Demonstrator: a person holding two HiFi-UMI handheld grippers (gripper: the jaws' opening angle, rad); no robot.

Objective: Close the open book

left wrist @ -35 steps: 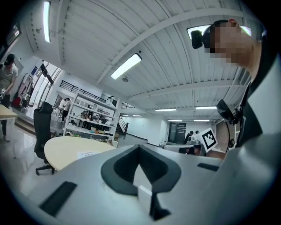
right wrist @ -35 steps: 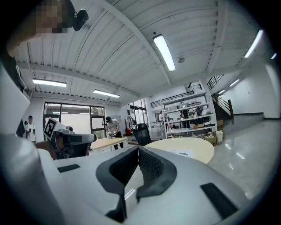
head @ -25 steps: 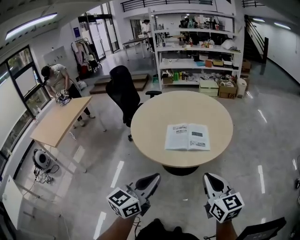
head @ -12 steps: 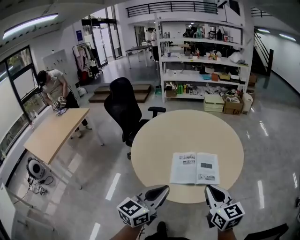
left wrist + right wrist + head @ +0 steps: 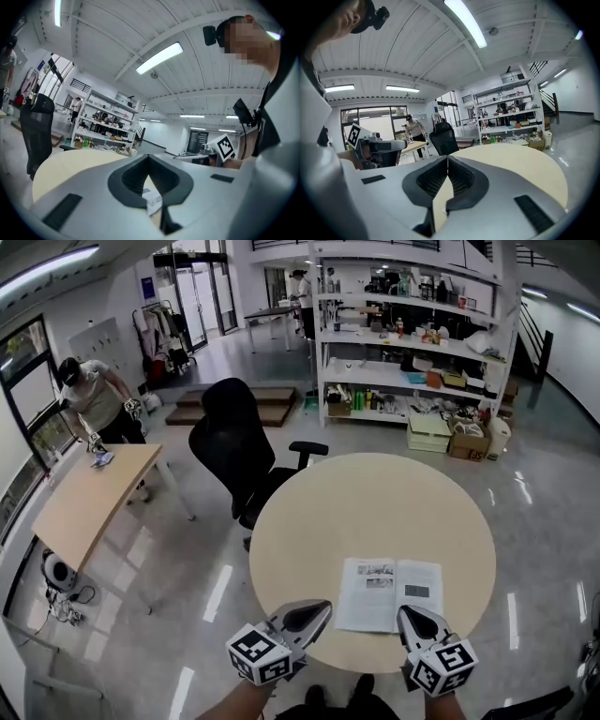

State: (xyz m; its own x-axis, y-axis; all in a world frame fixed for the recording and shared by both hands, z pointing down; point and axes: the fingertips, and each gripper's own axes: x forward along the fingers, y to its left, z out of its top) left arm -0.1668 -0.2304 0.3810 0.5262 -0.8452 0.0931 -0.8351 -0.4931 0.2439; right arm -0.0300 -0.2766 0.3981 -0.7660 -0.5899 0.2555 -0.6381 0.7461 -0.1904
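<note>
An open book (image 5: 389,593) lies flat, pages up, near the front edge of the round wooden table (image 5: 375,512). My left gripper (image 5: 317,611) hovers over the table's front edge, just left of the book, its jaws shut and empty. My right gripper (image 5: 411,617) sits at the book's front right corner, also shut with nothing held. In the left gripper view the tips (image 5: 149,157) meet, and a sliver of the book (image 5: 153,203) shows below them. The right gripper view shows its jaws (image 5: 447,158) closed over bare tabletop (image 5: 520,164).
A black office chair (image 5: 234,451) stands at the table's far left. A rectangular wooden table (image 5: 84,502) with a person (image 5: 89,399) bent over it is at the left. Stocked white shelves (image 5: 412,343) line the back. Glossy floor surrounds the table.
Both grippers have advanced from over the floor to the table's front edge. The table and book have drawn nearer. Both grippers stayed shut.
</note>
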